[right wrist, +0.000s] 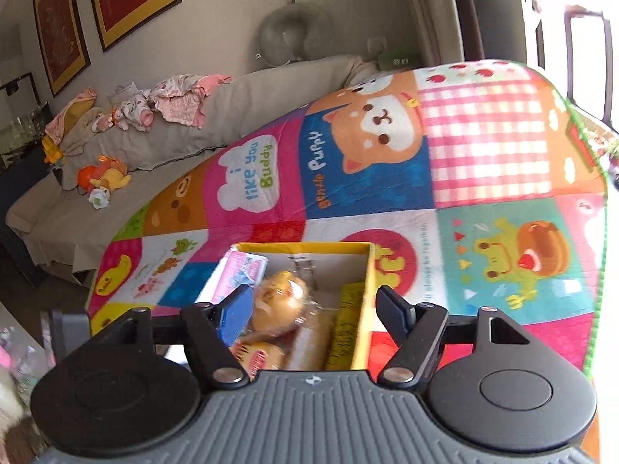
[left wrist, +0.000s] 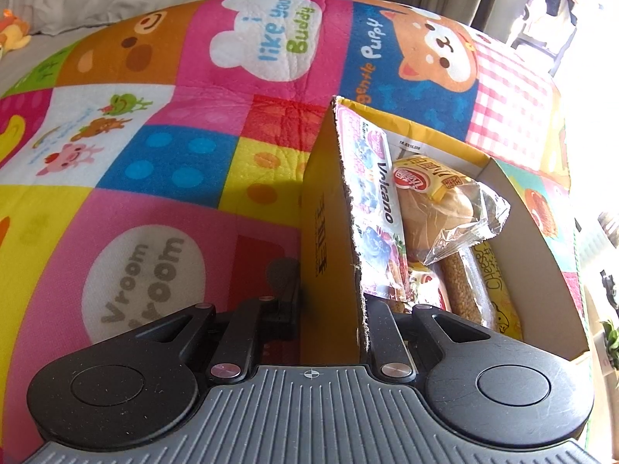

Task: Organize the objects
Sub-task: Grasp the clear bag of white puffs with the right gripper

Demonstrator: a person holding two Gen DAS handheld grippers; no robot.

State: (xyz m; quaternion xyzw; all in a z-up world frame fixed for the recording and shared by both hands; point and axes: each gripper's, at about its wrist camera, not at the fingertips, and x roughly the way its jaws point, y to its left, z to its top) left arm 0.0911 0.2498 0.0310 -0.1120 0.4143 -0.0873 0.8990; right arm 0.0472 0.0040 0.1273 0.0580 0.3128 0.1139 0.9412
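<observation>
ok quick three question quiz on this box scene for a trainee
1. True or false: the left gripper is clamped on a wall of the yellow box.
2. What lies on top inside the box? A: a wrapped bun. B: a spoon. C: a sock.
3. Fill in: the right gripper hangs over the box with its jaws ___.
Key: 1 true; 2 A; 3 open
</observation>
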